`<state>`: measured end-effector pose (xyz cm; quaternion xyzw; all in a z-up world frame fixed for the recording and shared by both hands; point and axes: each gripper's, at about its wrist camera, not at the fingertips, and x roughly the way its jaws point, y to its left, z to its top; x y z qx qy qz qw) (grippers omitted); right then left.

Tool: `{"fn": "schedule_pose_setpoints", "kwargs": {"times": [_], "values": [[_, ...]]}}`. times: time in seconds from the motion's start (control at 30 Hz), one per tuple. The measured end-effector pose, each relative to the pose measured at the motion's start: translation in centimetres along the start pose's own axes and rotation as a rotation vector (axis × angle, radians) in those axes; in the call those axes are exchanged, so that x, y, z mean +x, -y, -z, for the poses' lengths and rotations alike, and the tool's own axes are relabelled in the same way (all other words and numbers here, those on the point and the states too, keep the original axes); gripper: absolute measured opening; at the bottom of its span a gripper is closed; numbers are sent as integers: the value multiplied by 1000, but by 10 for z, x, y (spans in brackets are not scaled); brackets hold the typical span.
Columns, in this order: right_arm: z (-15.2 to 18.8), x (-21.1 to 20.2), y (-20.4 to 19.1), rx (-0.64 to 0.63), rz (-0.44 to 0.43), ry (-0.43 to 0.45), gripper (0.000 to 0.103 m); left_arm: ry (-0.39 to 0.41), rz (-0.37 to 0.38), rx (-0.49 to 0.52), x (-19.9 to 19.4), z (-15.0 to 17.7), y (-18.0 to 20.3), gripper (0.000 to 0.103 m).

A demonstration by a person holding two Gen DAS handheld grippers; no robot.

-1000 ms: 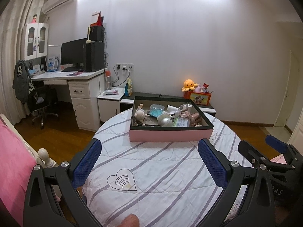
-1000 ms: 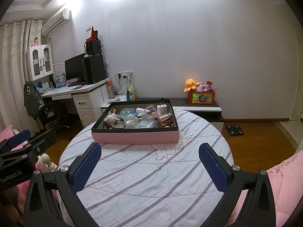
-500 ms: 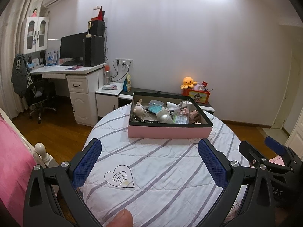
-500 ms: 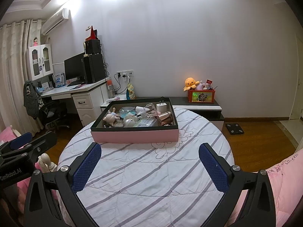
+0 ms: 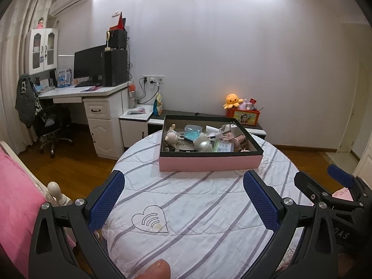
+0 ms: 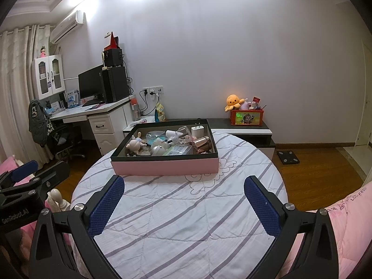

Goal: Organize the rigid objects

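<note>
Left gripper (image 5: 183, 200) and right gripper (image 6: 183, 200): both spread wide, holding nothing, hovering over the striped surface (image 6: 186, 220). Pink box (image 6: 165, 166) sits ahead of both, well apart, crammed with small rigid items. My worry: the pile is tangled, so a pinch could snag neighbours, or nudge the box along the cloth.

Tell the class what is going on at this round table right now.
A person holds a two-finger gripper in each hand above a round table covered with a striped white quilt. The left gripper and the right gripper are both open and empty, apart from everything. Ahead of them sits a shallow pink box with a black rim, cluttered with small items: a white plug adapter, a rose-gold cylinder, a small doll figure. Nothing has been picked up yet.
</note>
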<state>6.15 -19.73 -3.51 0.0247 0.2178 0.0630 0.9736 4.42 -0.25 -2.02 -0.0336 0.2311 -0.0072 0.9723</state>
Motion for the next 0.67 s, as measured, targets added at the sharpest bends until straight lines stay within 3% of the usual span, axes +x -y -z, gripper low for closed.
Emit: {"fn": "schedule_pose_setpoints", "kwargs": {"times": [0.67], "values": [[1, 0, 0, 2, 1, 1, 103, 50, 19, 9, -13, -4, 3, 103]]}}
